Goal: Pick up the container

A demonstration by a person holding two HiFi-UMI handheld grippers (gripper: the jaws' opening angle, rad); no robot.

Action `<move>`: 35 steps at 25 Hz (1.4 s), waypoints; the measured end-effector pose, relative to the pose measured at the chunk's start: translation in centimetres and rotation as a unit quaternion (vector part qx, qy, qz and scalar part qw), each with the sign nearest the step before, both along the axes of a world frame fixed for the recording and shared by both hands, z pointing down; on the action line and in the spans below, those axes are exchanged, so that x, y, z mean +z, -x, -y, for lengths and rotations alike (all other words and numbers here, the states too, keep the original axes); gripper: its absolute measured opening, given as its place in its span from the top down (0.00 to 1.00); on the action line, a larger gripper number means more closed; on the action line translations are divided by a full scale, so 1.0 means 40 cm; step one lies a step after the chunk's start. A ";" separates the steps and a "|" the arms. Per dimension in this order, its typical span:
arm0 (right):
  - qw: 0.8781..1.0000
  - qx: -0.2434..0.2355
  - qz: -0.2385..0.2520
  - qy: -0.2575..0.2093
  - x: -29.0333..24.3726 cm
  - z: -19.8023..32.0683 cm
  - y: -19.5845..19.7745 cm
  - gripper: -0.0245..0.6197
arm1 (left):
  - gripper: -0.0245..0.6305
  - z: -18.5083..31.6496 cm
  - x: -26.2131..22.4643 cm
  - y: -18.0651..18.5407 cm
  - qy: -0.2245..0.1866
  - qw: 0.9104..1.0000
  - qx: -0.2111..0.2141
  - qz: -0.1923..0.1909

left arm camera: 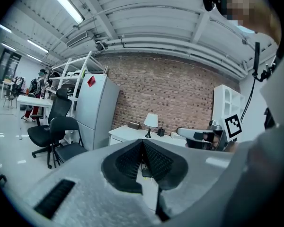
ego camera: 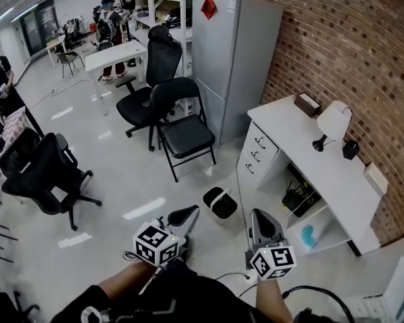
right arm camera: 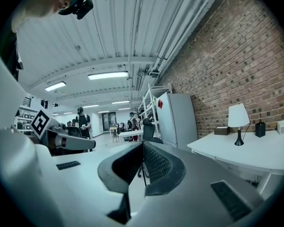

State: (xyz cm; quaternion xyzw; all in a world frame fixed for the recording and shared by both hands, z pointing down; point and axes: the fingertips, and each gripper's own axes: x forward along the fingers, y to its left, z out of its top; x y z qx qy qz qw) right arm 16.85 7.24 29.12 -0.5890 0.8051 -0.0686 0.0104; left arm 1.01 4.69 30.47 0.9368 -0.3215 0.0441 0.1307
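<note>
In the head view, a small white container [ego camera: 220, 202] with a dark inside and a black handle stands on the floor beside the white desk. My left gripper [ego camera: 190, 212] hovers just left of it, jaws shut and empty. To the container's right, my right gripper [ego camera: 258, 214] is also shut with nothing in it. The left gripper view has its closed jaws [left arm camera: 143, 143] aimed level at the desk and brick wall. Its counterpart's closed jaws [right arm camera: 143, 145] face the room in the right gripper view. Neither gripper view shows the container.
A white desk [ego camera: 326, 163] with a lamp [ego camera: 331, 123], a brown box [ego camera: 307, 102] and a black cup [ego camera: 351, 149] runs along the brick wall. A grey fridge [ego camera: 232, 59] stands behind a black folding chair [ego camera: 182, 130]. Office chairs [ego camera: 47, 173] stand left; cables lie by my feet.
</note>
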 end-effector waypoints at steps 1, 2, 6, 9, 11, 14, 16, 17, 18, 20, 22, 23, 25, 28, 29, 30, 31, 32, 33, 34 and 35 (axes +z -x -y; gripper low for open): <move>1.000 0.004 -0.001 0.000 0.001 0.021 -0.001 0.95 | 0.95 0.023 0.000 -0.001 -0.002 1.000 0.004 -0.002; 1.000 0.007 -0.002 0.000 0.000 0.041 0.002 0.95 | 0.95 0.049 -0.001 0.000 -0.005 1.000 0.005 -0.003; 1.000 0.003 -0.010 0.004 -0.003 0.128 0.023 0.95 | 0.95 0.173 -0.001 0.019 -0.011 1.000 -0.005 -0.016; 1.000 0.008 -0.016 0.014 0.011 0.207 0.021 0.95 | 0.95 0.251 0.013 0.010 -0.010 1.000 0.007 -0.013; 1.000 0.013 -0.016 0.020 0.016 0.253 0.016 0.95 | 0.95 0.292 0.021 -0.003 -0.007 1.000 0.022 -0.009; 0.999 0.016 -0.023 0.030 0.027 0.322 0.023 0.95 | 0.95 0.362 0.039 -0.015 -0.007 0.999 0.039 -0.004; 0.999 0.020 -0.021 0.037 0.036 0.360 0.027 0.95 | 0.95 0.404 0.053 -0.016 -0.003 0.999 0.046 0.000; 0.999 0.023 -0.019 0.039 0.038 0.377 0.027 0.95 | 0.95 0.423 0.059 -0.017 0.002 0.999 0.050 -0.001; 0.999 0.025 -0.018 0.041 0.040 0.394 0.027 0.95 | 0.95 0.442 0.065 -0.018 0.007 0.999 0.054 -0.002; 0.998 0.031 -0.022 0.046 0.045 0.429 0.024 0.95 | 0.95 0.479 0.074 -0.021 0.014 0.998 0.062 -0.003; 0.997 0.043 -0.028 0.051 0.052 0.469 0.016 0.95 | 0.95 0.516 0.080 -0.027 0.014 0.997 0.070 0.001; 0.997 0.054 -0.026 0.054 0.057 0.489 0.009 0.95 | 0.95 0.535 0.083 -0.029 0.012 0.997 0.075 0.005; 0.994 0.087 -0.012 0.059 0.066 0.524 -0.007 0.95 | 0.95 0.570 0.093 -0.027 0.009 0.996 0.082 0.014; 0.991 0.108 0.003 0.072 0.088 0.562 -0.014 0.95 | 0.95 0.616 0.104 -0.020 0.027 0.996 0.089 0.003; 0.991 0.108 0.002 0.077 0.098 0.576 -0.012 0.95 | 0.95 0.632 0.105 -0.020 0.031 0.995 0.092 -0.002; 0.991 0.106 0.001 0.081 0.109 0.592 -0.010 0.95 | 0.95 0.649 0.107 -0.021 0.031 0.995 0.095 -0.003; 0.991 0.105 0.001 0.084 0.121 0.609 -0.009 0.95 | 0.95 0.665 0.114 -0.023 0.031 0.994 0.101 -0.001; 0.991 0.104 0.002 0.085 0.131 0.626 -0.009 0.95 | 0.95 0.681 0.126 -0.025 0.032 0.994 0.107 0.003; 0.991 0.104 0.001 0.086 0.140 0.642 -0.010 0.95 | 0.95 0.695 0.141 -0.027 0.036 0.993 0.112 0.007; 0.991 0.104 -0.002 0.087 0.149 0.657 -0.013 0.95 | 0.95 0.708 0.156 -0.029 0.040 0.992 0.117 0.010; 0.990 0.106 -0.004 0.090 0.159 0.670 -0.017 0.95 | 0.95 0.720 0.170 -0.030 0.044 0.992 0.121 0.012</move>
